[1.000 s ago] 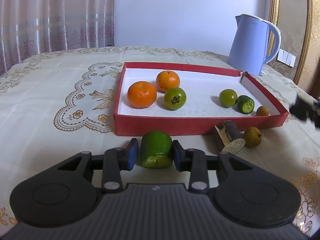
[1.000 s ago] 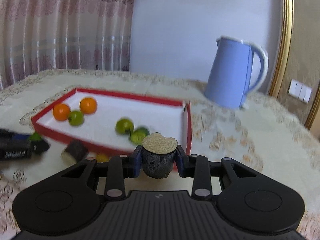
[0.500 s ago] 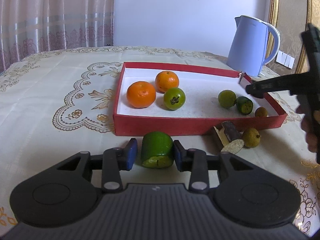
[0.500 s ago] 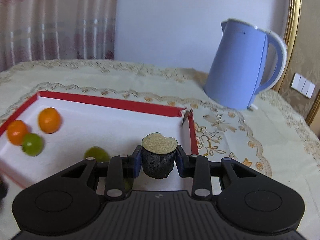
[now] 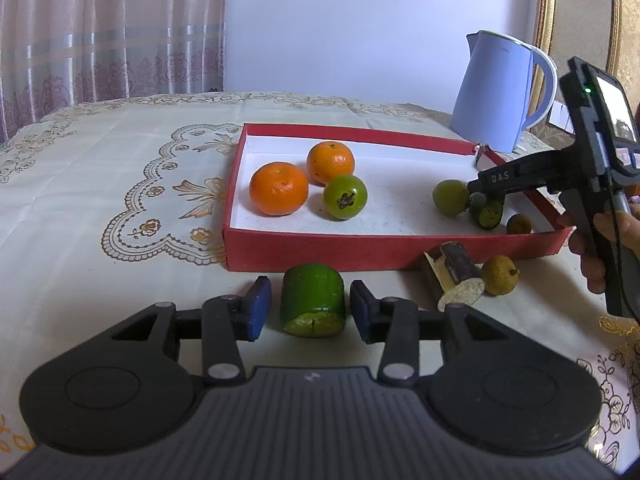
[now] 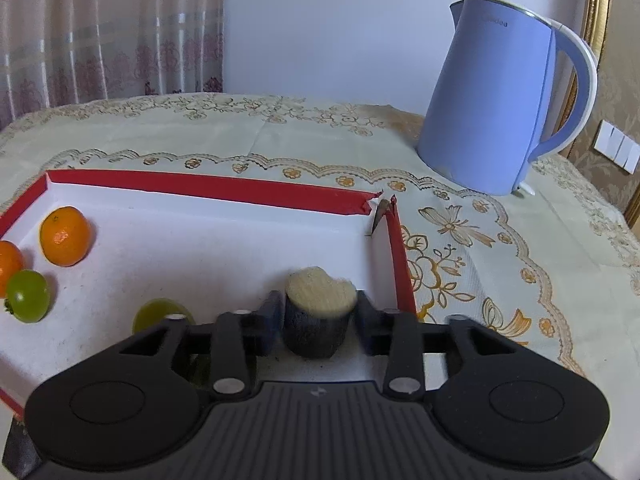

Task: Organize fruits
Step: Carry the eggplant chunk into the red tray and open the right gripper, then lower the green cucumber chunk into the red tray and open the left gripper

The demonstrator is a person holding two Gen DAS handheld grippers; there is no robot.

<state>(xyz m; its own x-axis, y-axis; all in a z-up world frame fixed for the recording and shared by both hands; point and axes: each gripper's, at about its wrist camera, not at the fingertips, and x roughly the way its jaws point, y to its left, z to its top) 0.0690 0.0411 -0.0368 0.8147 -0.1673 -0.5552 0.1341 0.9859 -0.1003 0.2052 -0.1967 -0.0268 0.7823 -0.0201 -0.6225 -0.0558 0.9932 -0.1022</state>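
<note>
In the left wrist view my left gripper [image 5: 310,310] straddles a green cut fruit piece [image 5: 312,300] lying on the tablecloth just in front of the red tray [image 5: 320,248]. Its jaws are opening, and a gap shows on each side of the piece. My right gripper [image 6: 316,322] is low inside the tray by its right wall [image 6: 400,256]. Its jaws are opening around a dark piece with a pale cut top [image 6: 318,312], which no longer looks pressed. The tray holds two oranges [image 5: 279,188] [image 5: 330,162] and a green round fruit [image 5: 345,197].
A blue kettle [image 6: 496,104] stands behind the tray's right corner. Another green fruit [image 5: 450,197], a cut green piece [image 5: 489,214] and a small brown fruit [image 5: 519,224] lie at the tray's right end. A dark cut stick [image 5: 454,272] and a brown fruit [image 5: 499,275] lie outside.
The right gripper carried the dark piece over the tray, lowered it near the right wall and its pads parted. The left pads drew away from the green piece, which stayed put.
</note>
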